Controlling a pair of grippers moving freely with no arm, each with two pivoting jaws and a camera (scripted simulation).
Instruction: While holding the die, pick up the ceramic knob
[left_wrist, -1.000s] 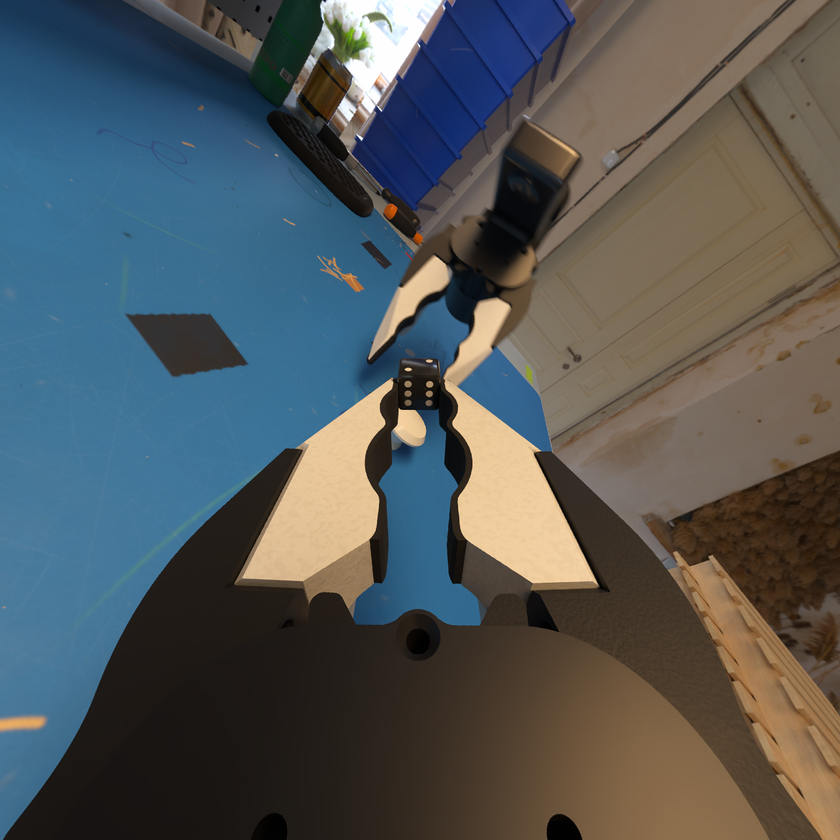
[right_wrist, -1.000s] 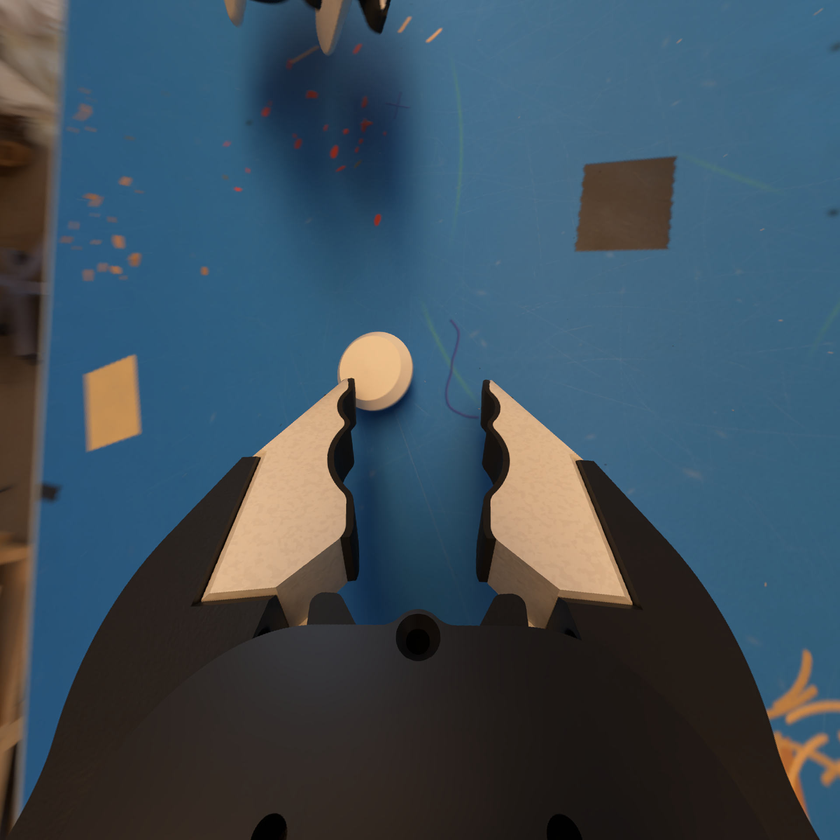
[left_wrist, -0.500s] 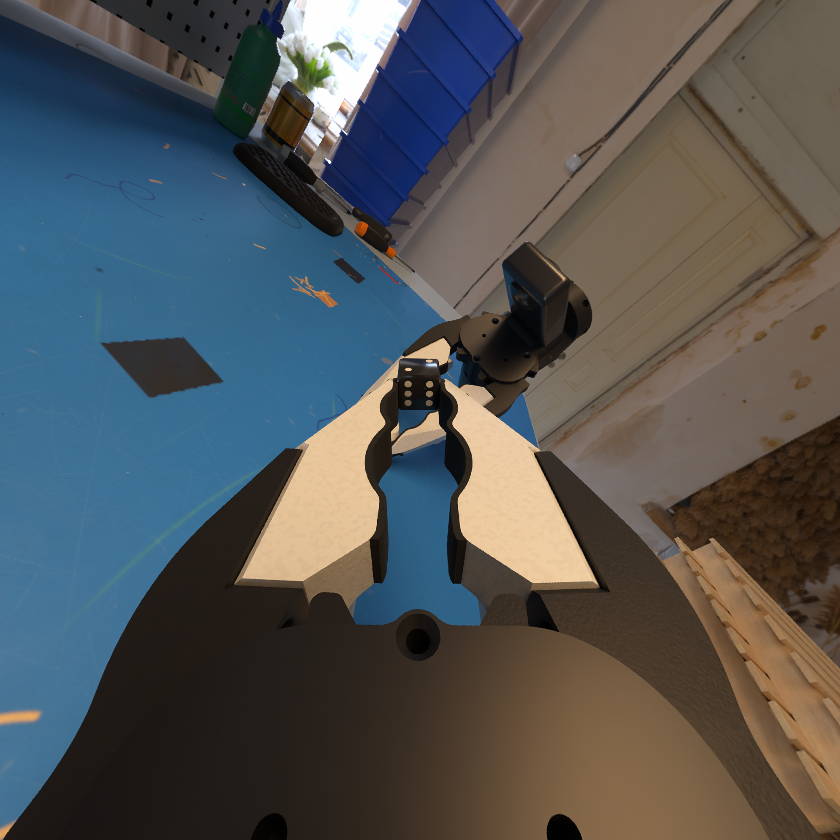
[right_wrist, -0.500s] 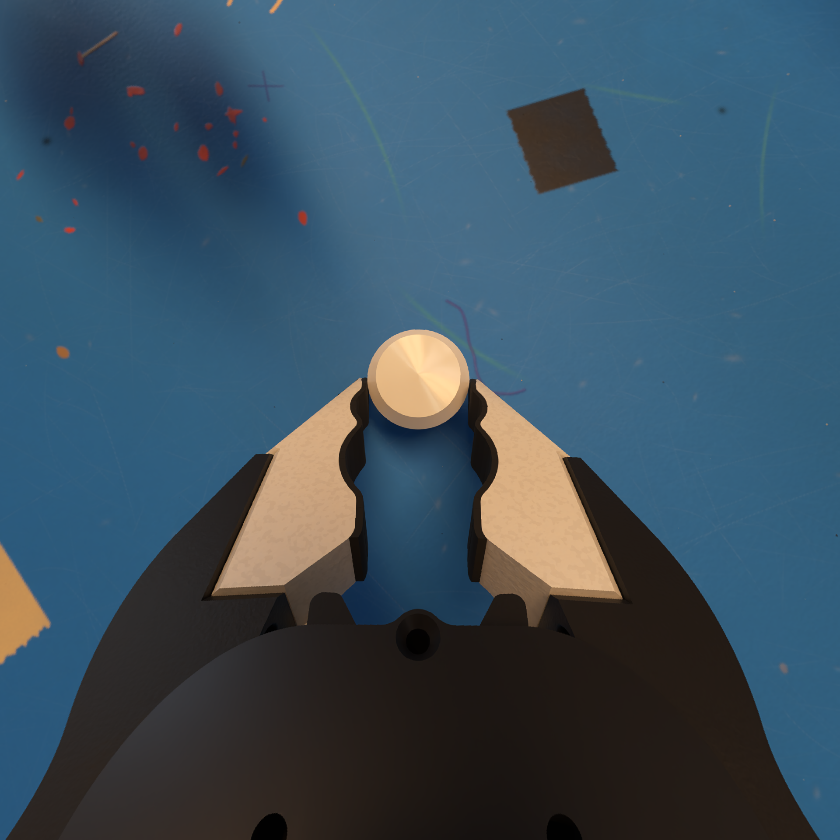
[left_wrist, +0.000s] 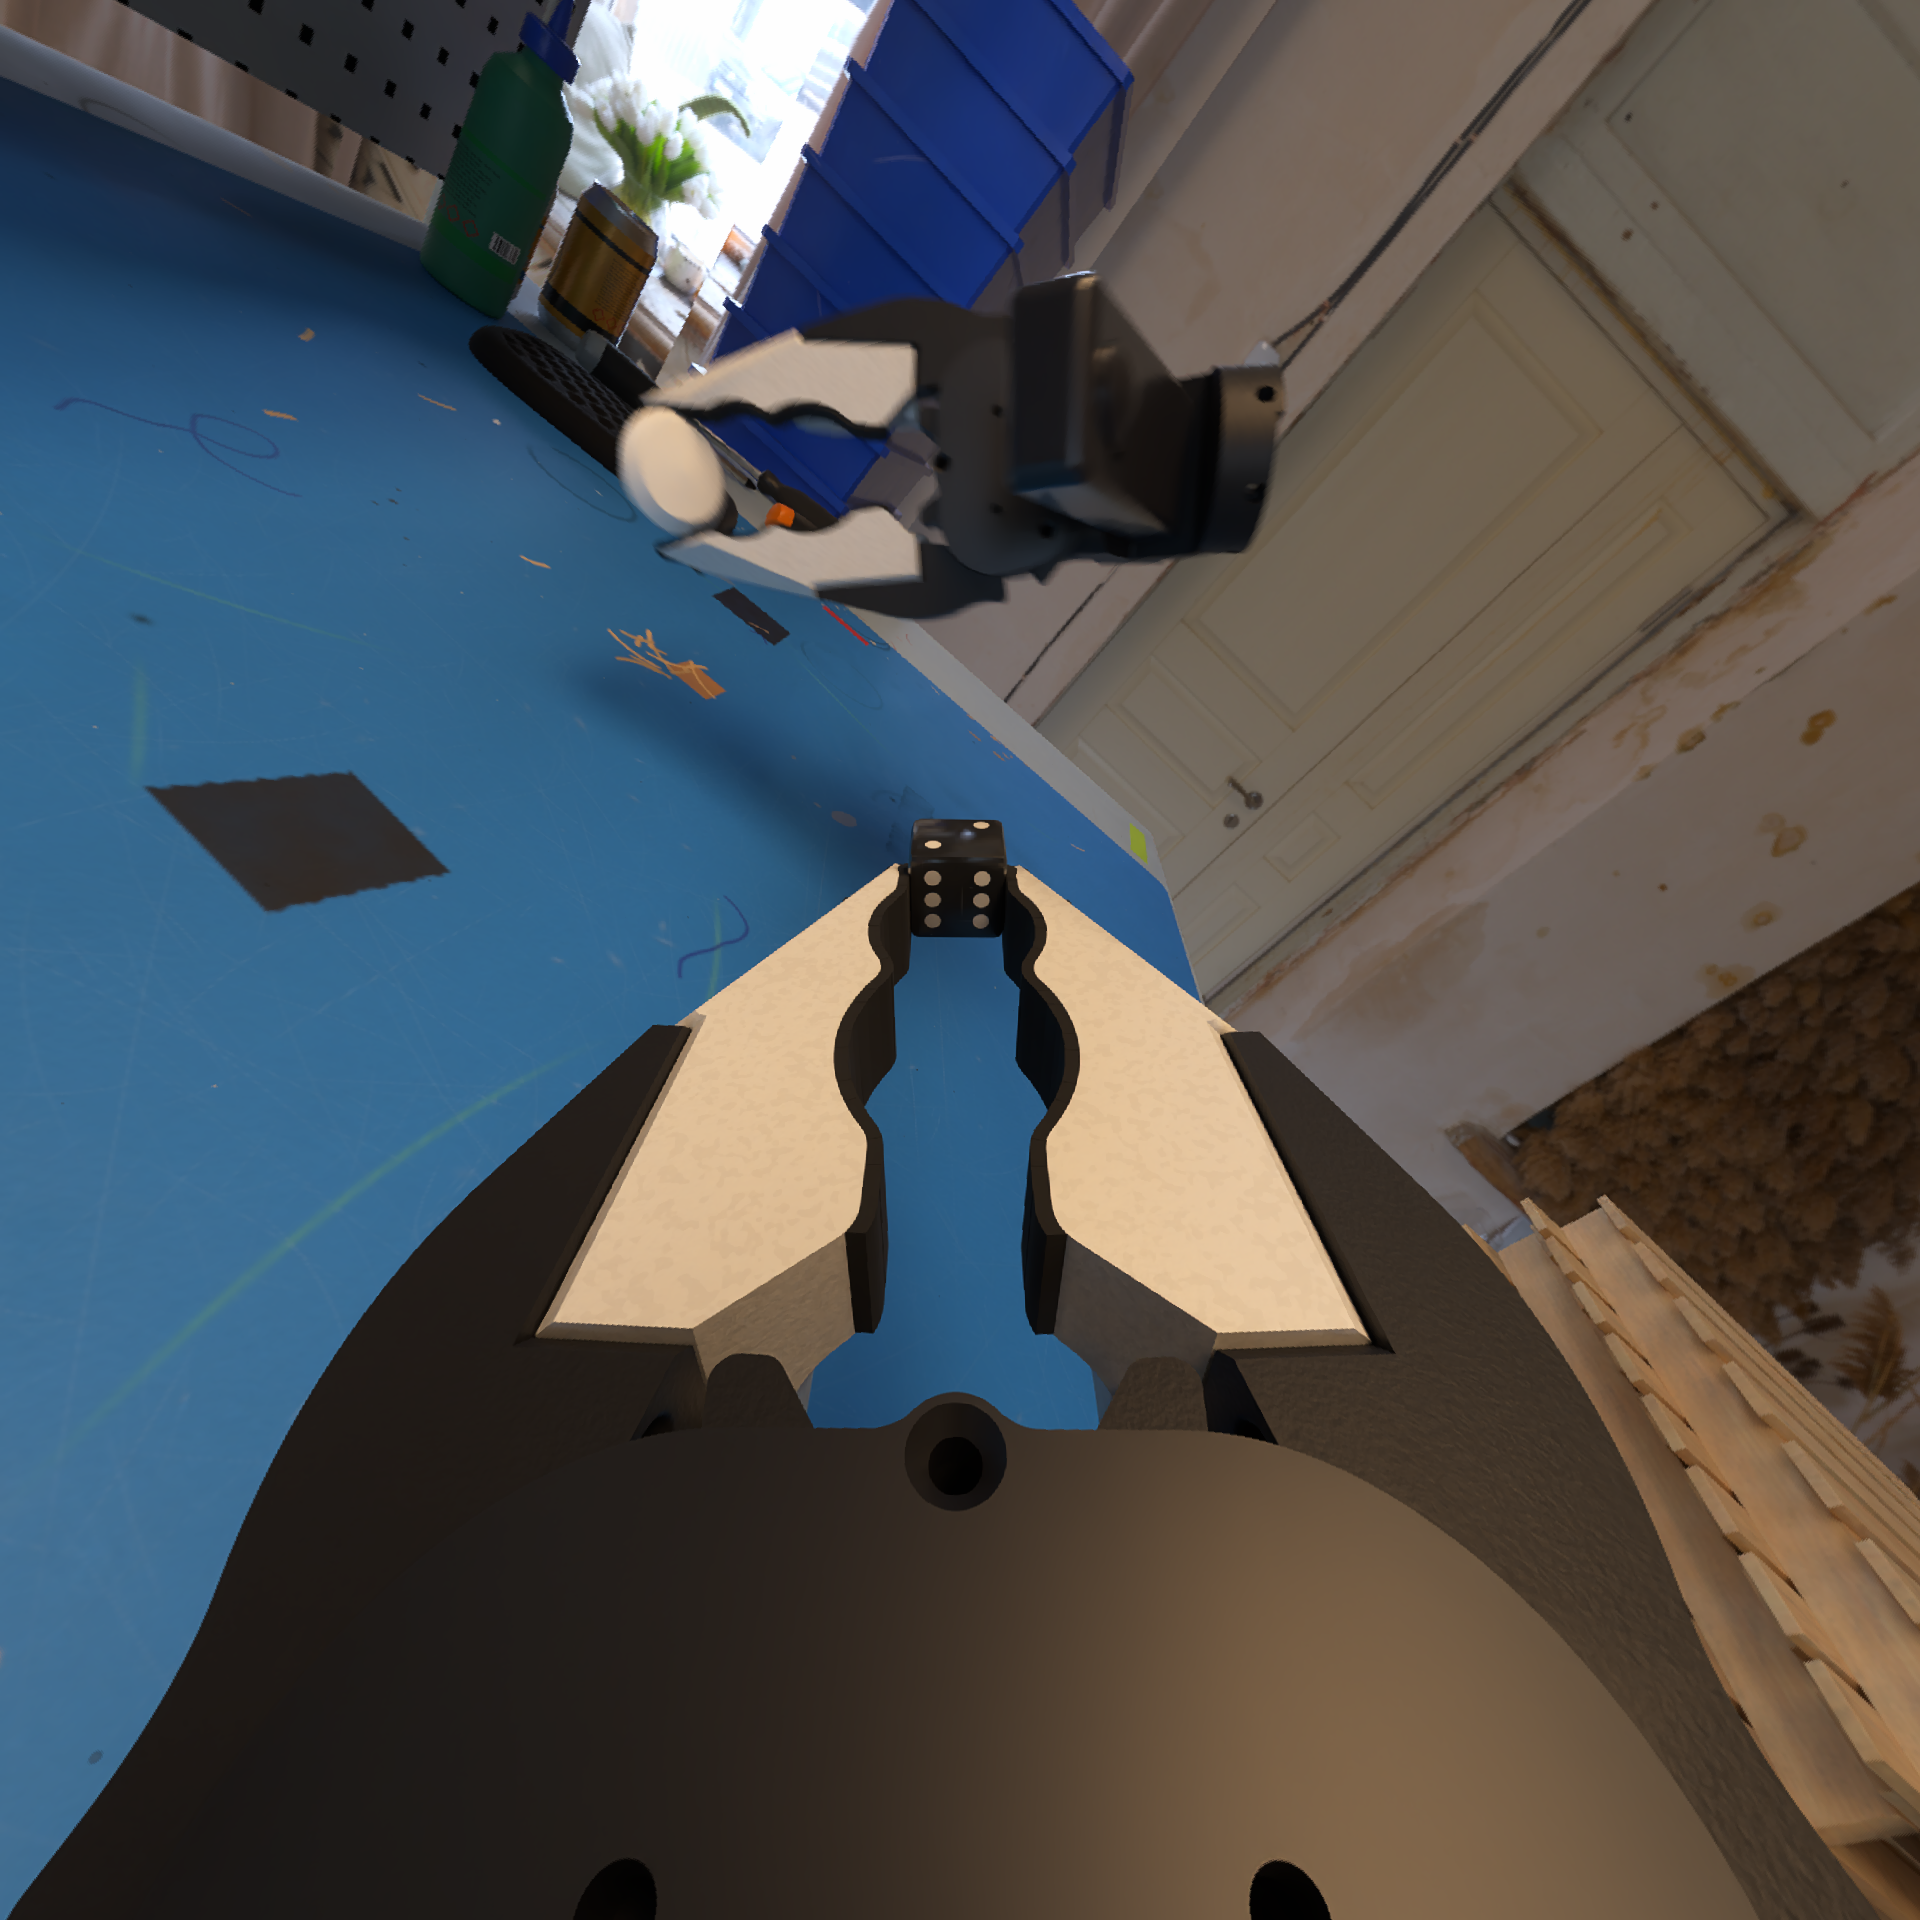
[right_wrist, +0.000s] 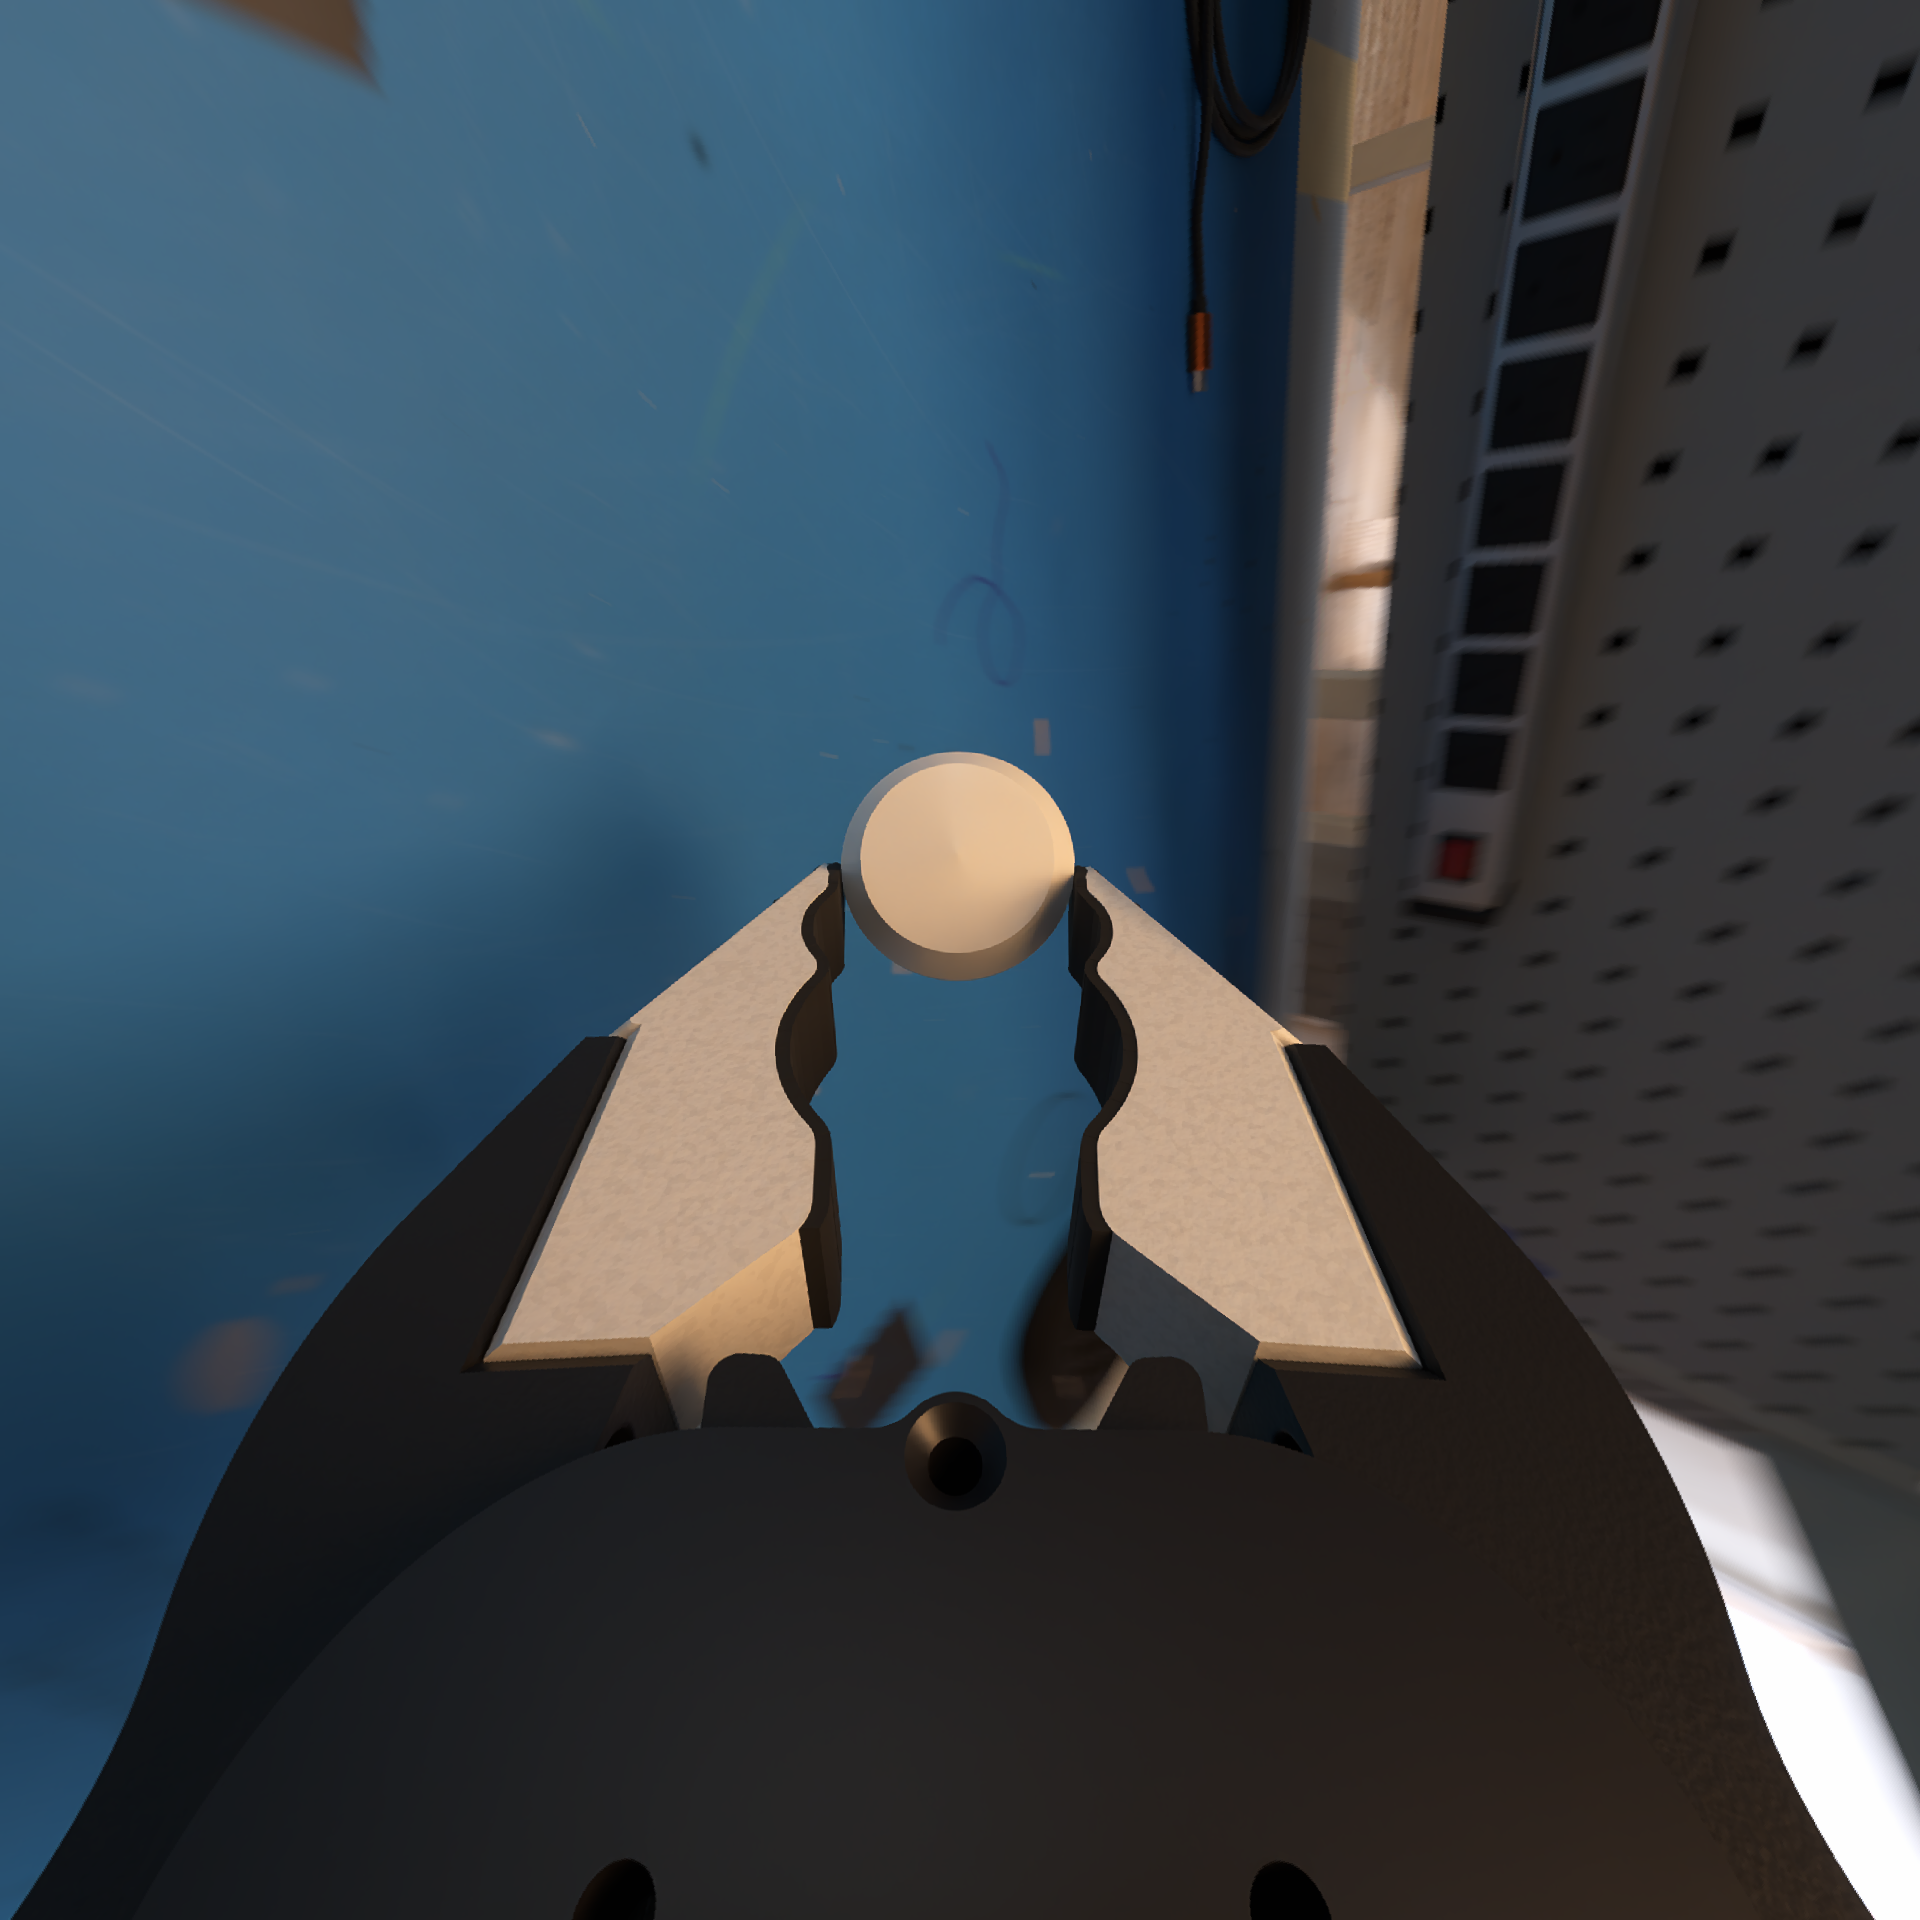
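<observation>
Looking along my left hand-held gripper (left_wrist: 956, 902), I see its two cream fingers pressed against the sides of a small black die with white pips (left_wrist: 956, 878), which sits pinched right at the fingertips, above the scuffed blue counter (left_wrist: 312, 1039). To the left of that on the counter lies a dark square patch (left_wrist: 296, 840), and at the far edge stand a green plastic bottle (left_wrist: 499, 197), a gold-and-black can (left_wrist: 600, 265) and a flat black perforated disc (left_wrist: 566, 397). Beyond them are stacked blue storage bins (left_wrist: 935, 177), with a cream panelled door (left_wrist: 1403, 582) farther right.

Above the counter in the same view floats my right hand-held gripper (left_wrist: 691, 473), turned sideways, its fingers clamped on a round, off-white ceramic knob (left_wrist: 673, 478) held clear of the surface; a soft shadow falls on the counter beneath it.

In the right wrist view, the knob (right_wrist: 956, 864) is caught between the two fingertips (right_wrist: 831, 914) of the right hand-held gripper (right_wrist: 956, 883), its flat round face towards the camera and the blue counter (right_wrist: 416, 520) blurred behind. Farther right hang a black cable with an orange tip (right_wrist: 1200, 260), then a white power strip with a red switch (right_wrist: 1507, 520) against a grey pegboard (right_wrist: 1766, 727).
</observation>
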